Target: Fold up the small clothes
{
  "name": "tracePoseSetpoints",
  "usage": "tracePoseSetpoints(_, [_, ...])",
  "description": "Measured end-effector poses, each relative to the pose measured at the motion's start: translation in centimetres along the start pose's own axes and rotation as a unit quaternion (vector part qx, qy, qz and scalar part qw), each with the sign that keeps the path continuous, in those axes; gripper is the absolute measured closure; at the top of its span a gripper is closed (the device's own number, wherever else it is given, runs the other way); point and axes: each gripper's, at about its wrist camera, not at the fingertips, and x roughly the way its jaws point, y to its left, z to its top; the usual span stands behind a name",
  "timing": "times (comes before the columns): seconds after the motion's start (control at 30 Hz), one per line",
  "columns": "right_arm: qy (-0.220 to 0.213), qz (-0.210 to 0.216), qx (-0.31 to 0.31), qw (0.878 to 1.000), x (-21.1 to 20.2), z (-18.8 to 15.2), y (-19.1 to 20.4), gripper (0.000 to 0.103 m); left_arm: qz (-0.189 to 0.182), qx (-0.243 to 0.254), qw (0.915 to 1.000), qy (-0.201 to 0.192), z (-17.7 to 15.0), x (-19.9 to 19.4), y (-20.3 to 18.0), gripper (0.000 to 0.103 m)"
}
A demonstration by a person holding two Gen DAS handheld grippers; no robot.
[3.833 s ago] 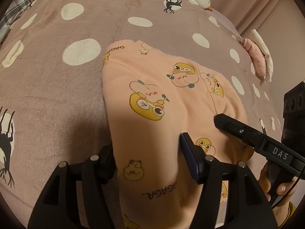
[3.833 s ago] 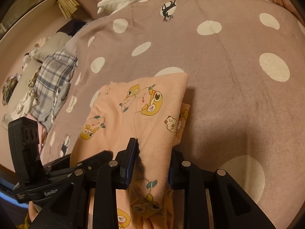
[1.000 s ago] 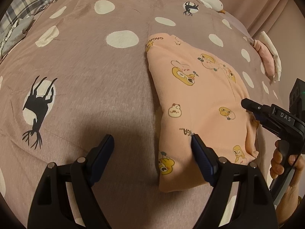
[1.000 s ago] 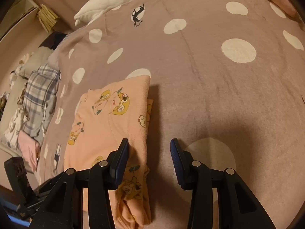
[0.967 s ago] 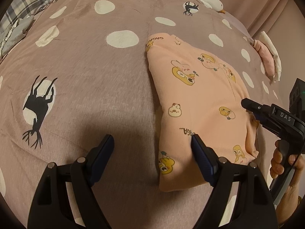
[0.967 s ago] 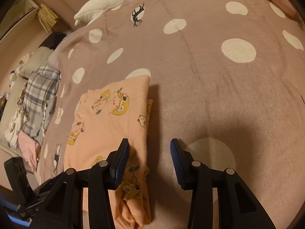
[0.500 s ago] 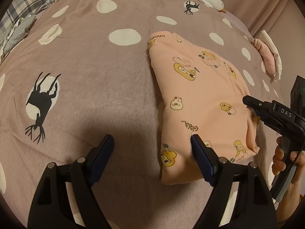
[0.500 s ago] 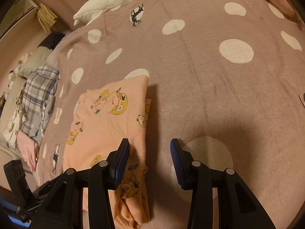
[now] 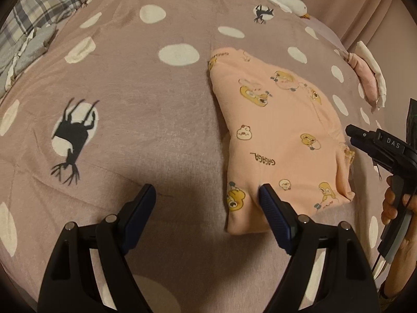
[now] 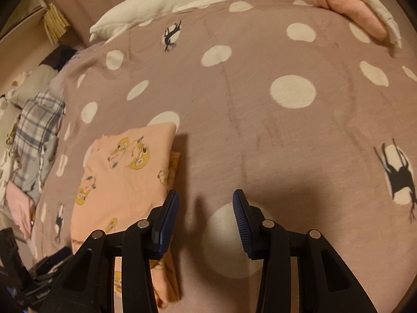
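Both grippers are hanging open and empty over the bedspread [image 9: 156,120], holding nothing. The folded peach garment [image 9: 281,135] is lying flat on it, its long axis running away from the cameras. The left gripper [image 9: 206,198] is spread wide, its right finger overlapping the garment's near left corner, though contact is hard to judge from this angle. The right gripper [image 10: 206,203] is standing partly open, just beside the garment's [image 10: 125,177] right edge, over bare bedspread. So the garment is sitting between the two tools; the left one is looking nearer to the near hem, probably the better one for a next fold or lift.
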Motion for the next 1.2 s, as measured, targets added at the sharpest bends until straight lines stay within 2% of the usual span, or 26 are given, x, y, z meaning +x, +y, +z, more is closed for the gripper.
tracePoseSetpoints(0.13, [-0.026,-0.004,-0.019,0.999,-1.5,0.3,0.7,0.061,-0.009,0.006,0.9997,-0.024,-0.2,-1.7,-0.2,0.024])
tracePoseSetpoints(0.3, [-0.045,0.032,-0.074,0.996,-2.3,0.8,3.5,0.061,-0.027,0.013,0.9982,-0.052,0.0,-3.5,-0.9,0.028])
tracePoseSetpoints(0.37, [-0.040,0.041,-0.093,0.994,-1.8,1.0,4.7,0.061,-0.036,0.025,0.9975,-0.055,0.2,-3.5,-1.6,0.033])
tracePoseSetpoints(0.43, [-0.032,0.046,-0.103,0.993,-0.9,1.2,5.6,0.061,-0.055,0.037,0.9967,-0.047,0.2,-3.2,-2.4,0.046])
tracePoseSetpoints(0.53, [-0.019,0.055,-0.108,0.992,0.7,1.5,6.5,0.063,-0.065,0.065,0.9951,-0.035,0.0,-2.2,-3.9,0.052])
tracePoseSetpoints(0.6, [-0.012,0.056,-0.115,0.992,1.6,1.4,7.2,0.068,-0.069,0.077,0.9942,-0.028,-0.1,-1.4,-4.5,0.058])
tracePoseSetpoints(0.73, [0.011,0.047,-0.121,0.992,3.5,1.3,7.2,0.072,-0.065,0.083,0.9945,-0.003,-0.2,0.9,-4.9,0.058])
tracePoseSetpoints(0.83, [0.028,0.033,-0.103,0.994,4.5,1.5,6.2,0.072,-0.065,0.076,0.9949,0.016,-0.5,2.1,-4.6,0.059])
tracePoseSetpoints(0.93, [0.040,0.029,-0.078,0.996,5.0,1.9,5.2,0.072,-0.066,0.081,0.9944,0.017,-0.6,2.1,-4.5,0.058])
tracePoseSetpoints(1.07, [0.031,0.034,-0.062,0.997,4.1,2.0,4.8,0.072,-0.091,0.057,0.9941,0.015,0.0,1.2,-4.0,0.058])
tracePoseSetpoints(1.13, [0.009,0.046,-0.078,0.996,2.6,1.6,5.2,0.072,-0.105,0.038,0.9938,-0.001,0.9,0.4,-3.5,0.056])
tracePoseSetpoints(1.2, [-0.004,0.071,-0.095,0.993,1.1,1.0,5.8,0.072,-0.099,0.032,0.9945,-0.013,2.1,0.1,-3.5,0.056])
